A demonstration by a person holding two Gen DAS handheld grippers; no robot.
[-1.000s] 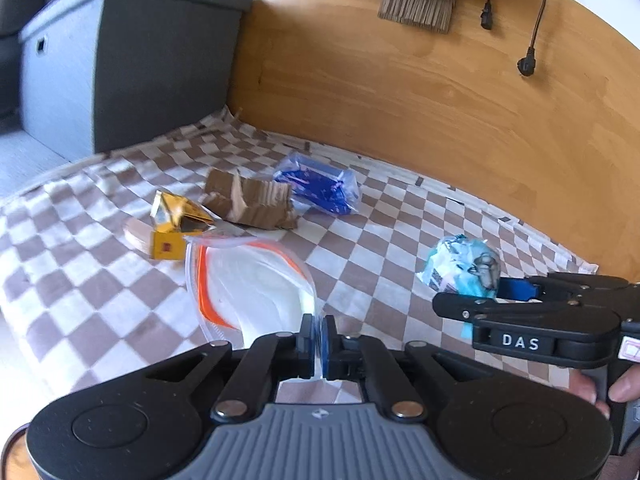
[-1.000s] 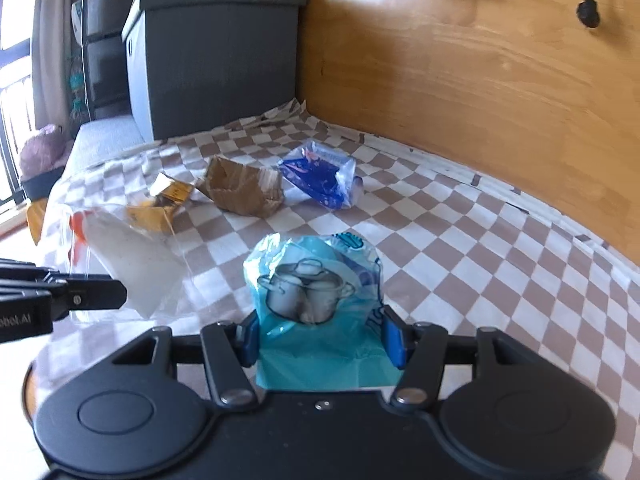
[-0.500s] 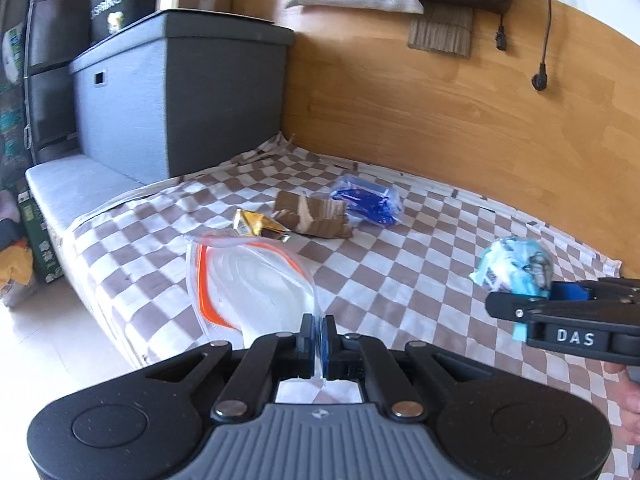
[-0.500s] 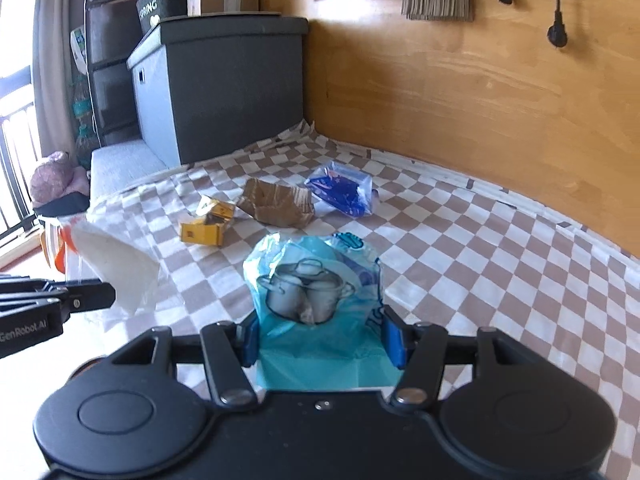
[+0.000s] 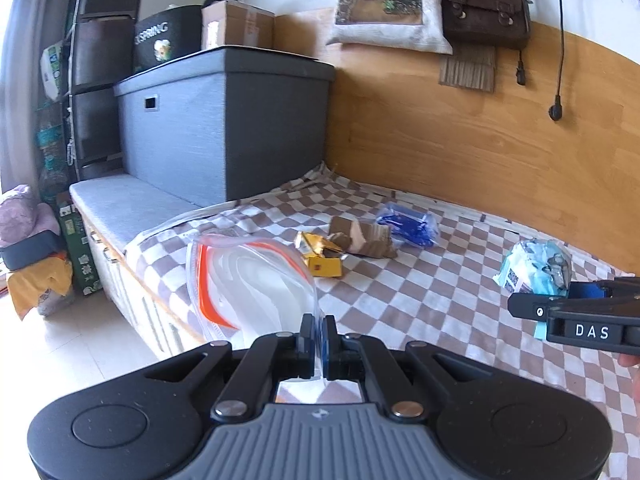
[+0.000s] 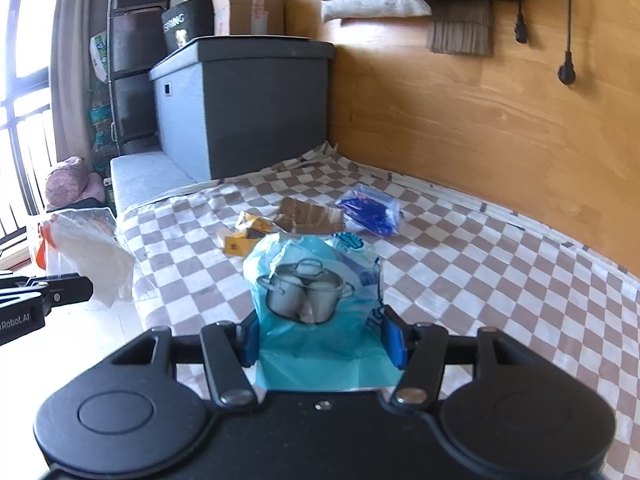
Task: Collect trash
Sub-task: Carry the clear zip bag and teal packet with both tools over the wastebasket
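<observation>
Both hands have lifted and pulled back from the brown-and-white checked cloth (image 5: 440,300) in the last second. The left gripper (image 5: 319,334) is pinched tight on the edge of the clear zip bag with the orange strip (image 5: 248,276), and the right gripper (image 6: 322,338) is half wide, squeezing the crumpled light-blue plastic wrapper with a pot picture (image 6: 316,292). The wrapper is up in the air and probably goes into the bag next, while the yellow box (image 5: 322,260), the brown cardboard piece (image 5: 364,236) and the dark-blue packet (image 5: 408,226) are left on the cloth.

Wood-panelled wall (image 5: 460,152), grey storage box (image 5: 224,128), pale tiled floor (image 5: 60,344), daylight
</observation>
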